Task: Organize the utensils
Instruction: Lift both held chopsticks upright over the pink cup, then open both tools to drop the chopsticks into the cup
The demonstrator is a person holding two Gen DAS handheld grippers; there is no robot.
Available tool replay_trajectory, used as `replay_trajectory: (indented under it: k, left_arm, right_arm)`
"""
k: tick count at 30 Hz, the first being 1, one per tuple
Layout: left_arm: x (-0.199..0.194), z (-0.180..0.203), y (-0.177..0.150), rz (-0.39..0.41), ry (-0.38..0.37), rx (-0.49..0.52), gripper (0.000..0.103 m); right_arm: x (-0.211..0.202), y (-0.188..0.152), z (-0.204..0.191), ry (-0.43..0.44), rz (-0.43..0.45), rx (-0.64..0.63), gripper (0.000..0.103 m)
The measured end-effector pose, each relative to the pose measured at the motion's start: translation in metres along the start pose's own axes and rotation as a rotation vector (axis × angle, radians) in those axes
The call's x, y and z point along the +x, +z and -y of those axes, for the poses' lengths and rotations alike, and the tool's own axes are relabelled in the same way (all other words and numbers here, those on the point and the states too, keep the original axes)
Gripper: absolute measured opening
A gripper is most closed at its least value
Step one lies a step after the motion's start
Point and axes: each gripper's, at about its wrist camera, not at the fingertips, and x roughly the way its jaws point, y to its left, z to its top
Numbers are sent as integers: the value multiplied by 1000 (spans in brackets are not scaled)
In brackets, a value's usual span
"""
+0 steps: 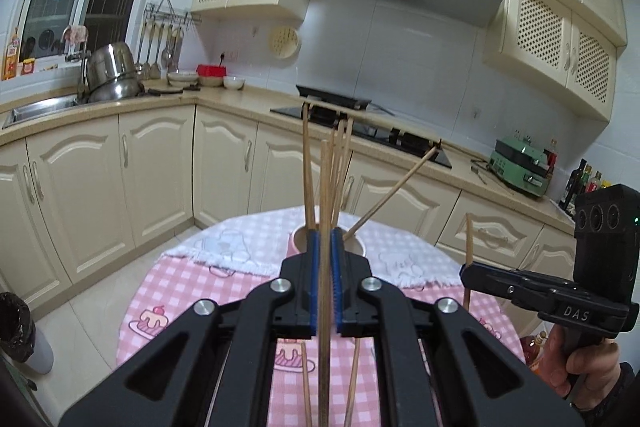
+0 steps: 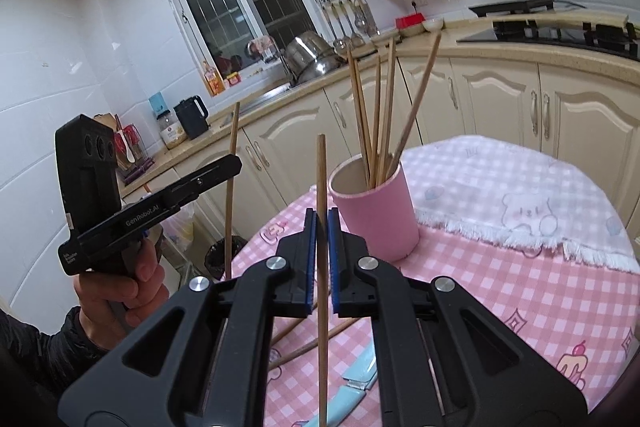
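Observation:
A pink cup point(image 2: 376, 215) stands on the table and holds several wooden chopsticks point(image 2: 380, 115); it shows behind my left fingers in the left wrist view point(image 1: 358, 245). My left gripper point(image 1: 325, 239) is shut on one upright chopstick point(image 1: 325, 195), close in front of the cup. My right gripper point(image 2: 321, 219) is shut on another upright chopstick point(image 2: 321, 179), left of the cup. Each gripper shows in the other's view, the right one point(image 1: 466, 269) and the left one point(image 2: 236, 163), holding its stick. Loose chopsticks point(image 2: 316, 343) lie on the table.
The round table has a pink checked cloth point(image 2: 520, 299) and a white bear towel point(image 2: 520, 203). A light blue utensil point(image 2: 356, 383) lies near the front edge. Kitchen cabinets point(image 1: 160, 179), a sink counter and a stove point(image 1: 360, 127) ring the table. A bin point(image 2: 220, 255) stands on the floor.

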Motion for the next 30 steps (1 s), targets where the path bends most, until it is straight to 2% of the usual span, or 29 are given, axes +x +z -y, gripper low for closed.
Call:
replay_trajectory:
  k: [16, 20, 30]
  left_arm:
    - [-7, 13, 22, 120, -6, 15, 5]
    - [-8, 15, 35, 167, -15, 17, 5]
    - [16, 20, 96, 292, -42, 22, 5]
  right_arm:
    - [-2, 21, -20, 21, 48, -60, 6]
    - [-5, 40, -28, 23, 78, -89, 6]
    - [-5, 109, -37, -3, 162, -163, 6]
